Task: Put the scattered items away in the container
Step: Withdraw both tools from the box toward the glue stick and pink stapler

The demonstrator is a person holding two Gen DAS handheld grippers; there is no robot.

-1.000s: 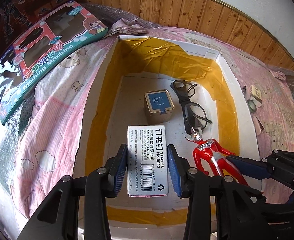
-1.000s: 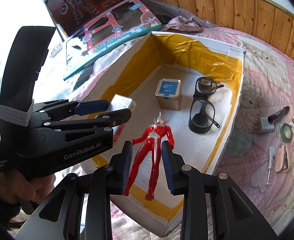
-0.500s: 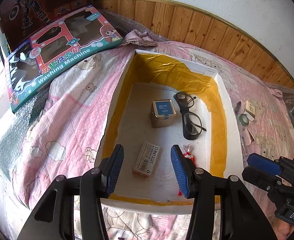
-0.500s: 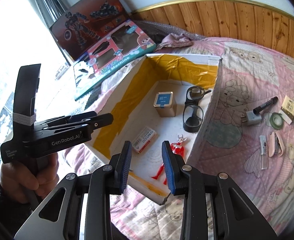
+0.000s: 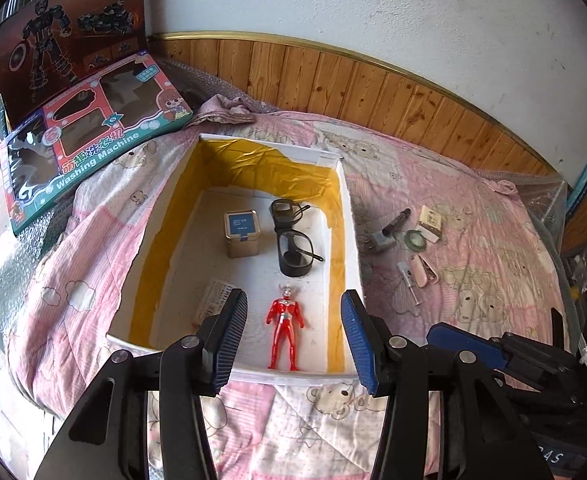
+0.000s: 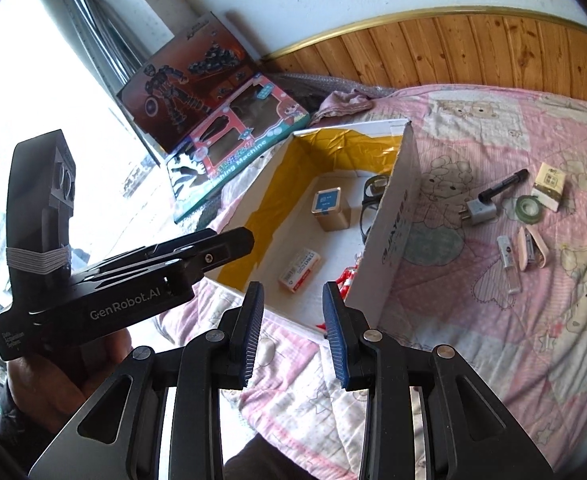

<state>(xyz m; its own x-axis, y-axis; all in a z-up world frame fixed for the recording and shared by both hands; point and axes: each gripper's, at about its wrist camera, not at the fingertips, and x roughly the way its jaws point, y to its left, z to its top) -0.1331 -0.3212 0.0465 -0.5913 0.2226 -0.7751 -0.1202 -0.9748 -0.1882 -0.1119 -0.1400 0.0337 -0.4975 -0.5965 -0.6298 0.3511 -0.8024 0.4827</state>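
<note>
Landmark: the white box with yellow-taped inner walls, lying on the pink quilt.

Inside the box: red figure flat on its back by the near wall; staple packet left of the figure; small tin toward the far wall; safety glasses right of the tin.

Outside, right of the box: plug adapter touching a black marker, green tape roll, small card packet, a clear vial, a pink clip-like case. All loose on the quilt.

Left claw: fingers well apart, empty, above the box's near edge. Right claw: fingers apart, empty, near the box's near corner.

Handling, my estimate: the leftovers look light and rigid. Adapter — grip across its flat sides. Marker — round, may roll; pinch mid-barrel. Tape roll — take across the ring. Vial looks slick and possibly breakable; gentle squeeze. The soft quilt gives underneath, so press down slightly before closing.
</note>
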